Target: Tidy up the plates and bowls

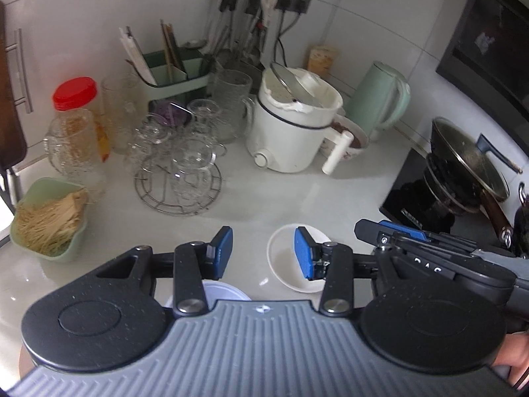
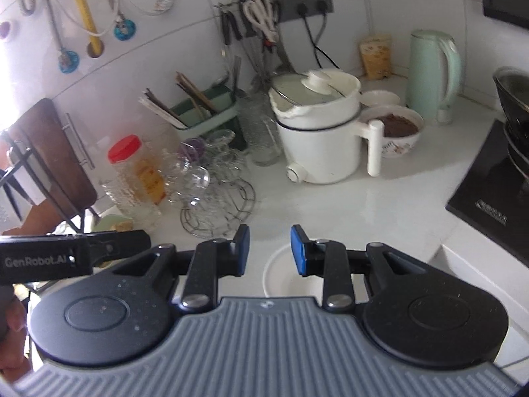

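Observation:
A small white bowl [image 1: 284,258] sits on the white counter near the front edge; it also shows in the right wrist view [image 2: 281,274]. My left gripper [image 1: 263,253] is open and empty, its right finger over the bowl. A second white dish [image 1: 224,292] lies under the left gripper, mostly hidden. My right gripper [image 2: 269,251] is open and empty above the bowl's far rim; it shows from the side in the left wrist view [image 1: 393,233]. A bowl with brown food [image 2: 395,132] stands behind the cooker.
A white electric cooker [image 1: 291,125] with a side handle, a green kettle [image 1: 380,99], a rack of glass cups [image 1: 178,165], a red-lidded jar [image 1: 77,106] and a green tub of noodles [image 1: 49,221] crowd the back. A black hob [image 2: 496,192] with pans is at right.

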### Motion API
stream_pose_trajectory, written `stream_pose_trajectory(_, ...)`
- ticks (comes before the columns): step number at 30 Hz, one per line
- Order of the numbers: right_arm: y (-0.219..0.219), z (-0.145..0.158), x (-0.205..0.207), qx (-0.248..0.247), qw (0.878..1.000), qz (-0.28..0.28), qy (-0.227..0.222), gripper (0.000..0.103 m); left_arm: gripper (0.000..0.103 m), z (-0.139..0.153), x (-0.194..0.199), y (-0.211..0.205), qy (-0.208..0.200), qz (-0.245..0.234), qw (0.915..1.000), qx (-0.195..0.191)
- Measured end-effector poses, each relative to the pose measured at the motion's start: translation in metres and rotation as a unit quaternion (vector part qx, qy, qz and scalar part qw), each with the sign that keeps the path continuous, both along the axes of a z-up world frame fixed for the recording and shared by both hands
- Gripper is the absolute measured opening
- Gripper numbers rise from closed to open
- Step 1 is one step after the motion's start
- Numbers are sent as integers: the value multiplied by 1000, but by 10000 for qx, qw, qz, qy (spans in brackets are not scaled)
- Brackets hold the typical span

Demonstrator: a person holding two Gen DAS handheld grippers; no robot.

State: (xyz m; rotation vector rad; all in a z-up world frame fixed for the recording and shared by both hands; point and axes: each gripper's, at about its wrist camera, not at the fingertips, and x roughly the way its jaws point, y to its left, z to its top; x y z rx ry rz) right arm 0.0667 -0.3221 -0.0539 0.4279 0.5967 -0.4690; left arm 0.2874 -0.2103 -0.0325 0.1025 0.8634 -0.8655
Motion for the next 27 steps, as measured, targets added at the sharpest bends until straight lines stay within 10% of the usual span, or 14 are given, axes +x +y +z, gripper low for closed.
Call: stream_pose_trajectory(27, -82, -80, -7, 273, 9978, 210, 559, 31, 47, -104, 15, -75, 963, 355, 9927, 627)
